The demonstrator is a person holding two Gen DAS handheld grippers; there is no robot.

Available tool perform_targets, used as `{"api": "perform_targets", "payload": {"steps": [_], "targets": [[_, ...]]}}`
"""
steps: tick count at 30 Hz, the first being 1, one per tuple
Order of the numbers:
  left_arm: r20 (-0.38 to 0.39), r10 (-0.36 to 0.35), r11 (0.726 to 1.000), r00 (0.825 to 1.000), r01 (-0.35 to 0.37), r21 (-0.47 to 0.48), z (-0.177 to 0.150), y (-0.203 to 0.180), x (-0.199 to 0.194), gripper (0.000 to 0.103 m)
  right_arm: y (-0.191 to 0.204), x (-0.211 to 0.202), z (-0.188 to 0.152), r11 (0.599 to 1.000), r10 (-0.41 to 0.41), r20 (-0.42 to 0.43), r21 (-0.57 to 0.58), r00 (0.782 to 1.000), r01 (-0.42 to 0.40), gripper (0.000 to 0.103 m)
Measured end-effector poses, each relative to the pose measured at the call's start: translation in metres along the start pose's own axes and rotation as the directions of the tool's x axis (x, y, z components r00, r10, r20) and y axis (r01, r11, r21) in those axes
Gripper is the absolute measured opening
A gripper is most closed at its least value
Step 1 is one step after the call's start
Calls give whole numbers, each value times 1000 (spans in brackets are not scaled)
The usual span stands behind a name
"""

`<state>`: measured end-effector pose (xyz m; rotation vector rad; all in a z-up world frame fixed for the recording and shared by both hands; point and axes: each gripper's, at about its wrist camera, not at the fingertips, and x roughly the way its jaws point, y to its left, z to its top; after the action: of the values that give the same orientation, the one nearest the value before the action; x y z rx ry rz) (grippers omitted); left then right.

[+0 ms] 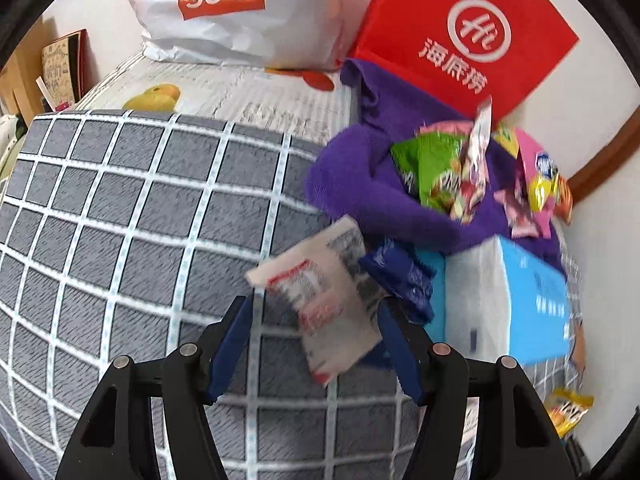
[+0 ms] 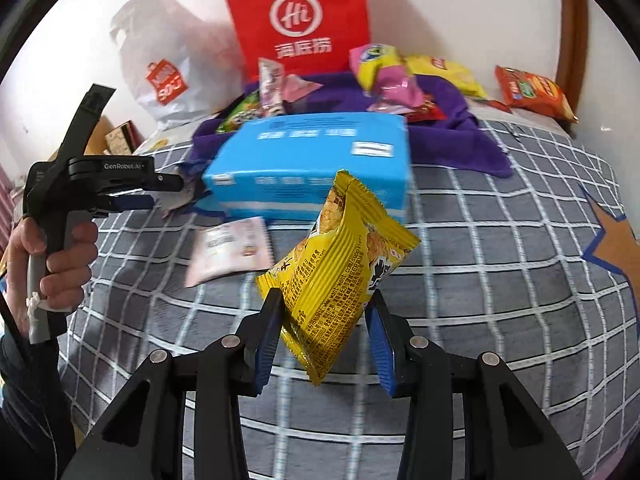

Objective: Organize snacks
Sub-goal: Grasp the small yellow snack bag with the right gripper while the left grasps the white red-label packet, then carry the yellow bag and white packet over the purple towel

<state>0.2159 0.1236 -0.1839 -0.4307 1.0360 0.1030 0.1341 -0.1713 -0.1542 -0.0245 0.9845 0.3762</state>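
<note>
A crinkly yellow snack packet (image 2: 340, 276), centre frame, is clamped between the right gripper's (image 2: 324, 336) fingers. Left gripper (image 1: 316, 320) fingers apart around a white sachet (image 1: 320, 300) lying on the checked bed (image 1: 120, 208). Behind: blue box (image 2: 312, 164), purple cloth (image 1: 360, 168).

Checked bed (image 2: 500, 264) under snack packets (image 2: 230, 254)

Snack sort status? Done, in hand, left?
Done: can't tell; no sorted group is evident. In hand: right tool shut on the yellow pack. Left: pink-white pack on the bed, blue pack by the box, pile on the purple cloth.
</note>
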Motion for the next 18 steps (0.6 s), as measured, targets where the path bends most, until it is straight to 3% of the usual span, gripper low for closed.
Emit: {"api": "perform_targets", "payload": {"steps": [3,5,7,14,18], "targets": [[8,14,1000,1000,-14,3,5,-4,6,60,-11,4,0,1000,-14,-3,20,1000,14,41],[15,48,998,999,-48,30,4,-8,8,49,-15,7,0,999,-14,-7,36,1000,15,41],[8,30,998,1000,-30,46,2,-9,8,32,-19,10,-1,999,-17,-16,49,1000,17,41],[-37,-33,996,999,35,76,-26,9,-17,30,-17,5,-6,999,-18,-7,50,1000,18,41],[-81,-20,993,997,29,113,-53,15,-29,30,-14,1,-9,999,-22,-1,25,1000,22,41]]}}
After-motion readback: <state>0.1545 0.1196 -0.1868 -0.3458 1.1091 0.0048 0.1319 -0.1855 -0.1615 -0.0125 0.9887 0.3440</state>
